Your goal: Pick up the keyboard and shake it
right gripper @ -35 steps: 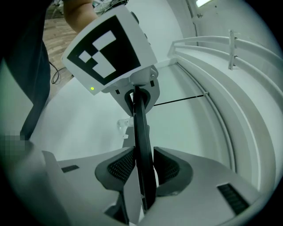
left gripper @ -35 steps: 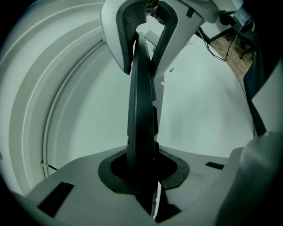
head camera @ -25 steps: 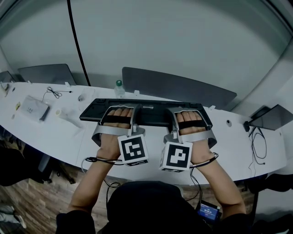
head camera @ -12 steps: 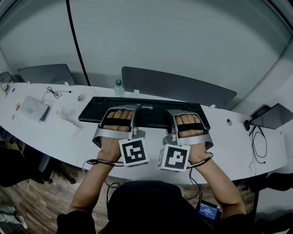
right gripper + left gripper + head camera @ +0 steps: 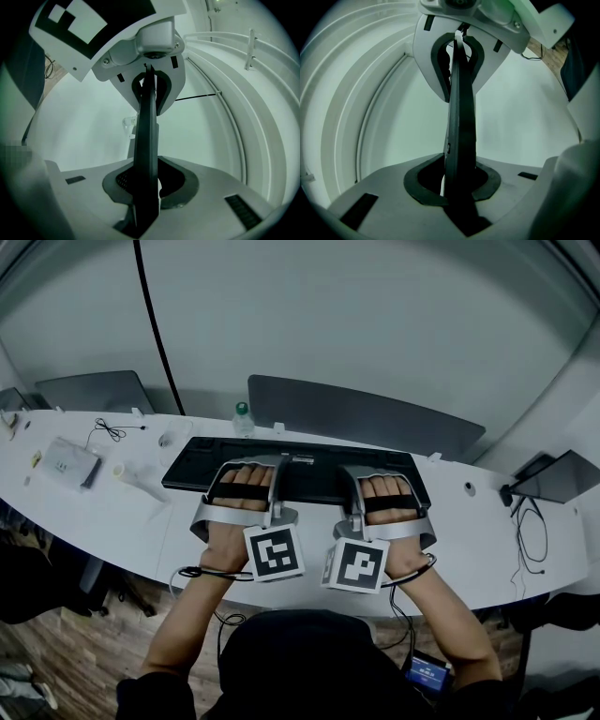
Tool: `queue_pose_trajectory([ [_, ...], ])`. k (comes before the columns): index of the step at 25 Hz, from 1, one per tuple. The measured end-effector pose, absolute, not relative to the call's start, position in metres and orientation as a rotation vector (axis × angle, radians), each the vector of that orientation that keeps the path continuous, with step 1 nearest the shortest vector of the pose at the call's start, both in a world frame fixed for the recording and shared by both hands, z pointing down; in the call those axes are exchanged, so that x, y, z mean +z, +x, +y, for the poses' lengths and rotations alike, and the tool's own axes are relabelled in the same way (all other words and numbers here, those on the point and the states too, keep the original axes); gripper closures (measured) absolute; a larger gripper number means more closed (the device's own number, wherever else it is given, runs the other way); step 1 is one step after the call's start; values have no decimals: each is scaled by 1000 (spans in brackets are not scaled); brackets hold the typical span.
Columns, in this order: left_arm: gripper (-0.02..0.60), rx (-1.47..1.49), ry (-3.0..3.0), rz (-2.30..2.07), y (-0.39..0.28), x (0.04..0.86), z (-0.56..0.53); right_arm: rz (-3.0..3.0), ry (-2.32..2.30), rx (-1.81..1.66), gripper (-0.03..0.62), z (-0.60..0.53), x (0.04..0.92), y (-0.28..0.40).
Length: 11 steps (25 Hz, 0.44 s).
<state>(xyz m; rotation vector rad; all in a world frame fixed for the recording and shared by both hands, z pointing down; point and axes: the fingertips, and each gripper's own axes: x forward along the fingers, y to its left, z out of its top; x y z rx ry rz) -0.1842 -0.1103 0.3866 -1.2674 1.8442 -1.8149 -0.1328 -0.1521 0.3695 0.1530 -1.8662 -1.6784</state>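
Note:
A black keyboard (image 5: 309,474) is held lengthwise over the white desk (image 5: 141,521), with both grippers clamped on its near edge. My left gripper (image 5: 276,486) is shut on its left half and my right gripper (image 5: 352,487) on its right half, a hand strapped into each. In the left gripper view the keyboard (image 5: 459,117) runs edge-on as a dark slab out of my shut left gripper (image 5: 457,185) to the right gripper (image 5: 459,51) beyond. The right gripper view mirrors this: the keyboard (image 5: 146,131) rises from my right gripper (image 5: 145,187) toward the left gripper (image 5: 149,79).
A small water bottle (image 5: 244,420) stands just behind the keyboard's left end. On the desk's left are a white box (image 5: 67,461), a thin cable (image 5: 111,430) and a crumpled white item (image 5: 141,479). Grey partitions (image 5: 366,423) line the back; a dark screen (image 5: 558,479) and cables (image 5: 530,531) sit right.
The keyboard and both grippers have tipped slightly, the right marker cube rolling a little. Both grips stay the same and the hands stay in place.

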Motion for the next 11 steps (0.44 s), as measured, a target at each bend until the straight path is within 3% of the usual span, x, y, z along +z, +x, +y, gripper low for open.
queue_pose_trajectory([
  [11,488,-1816,-1282,1834,-182,387,-115,-1867,158,-1666,507,-156,370,-131],
])
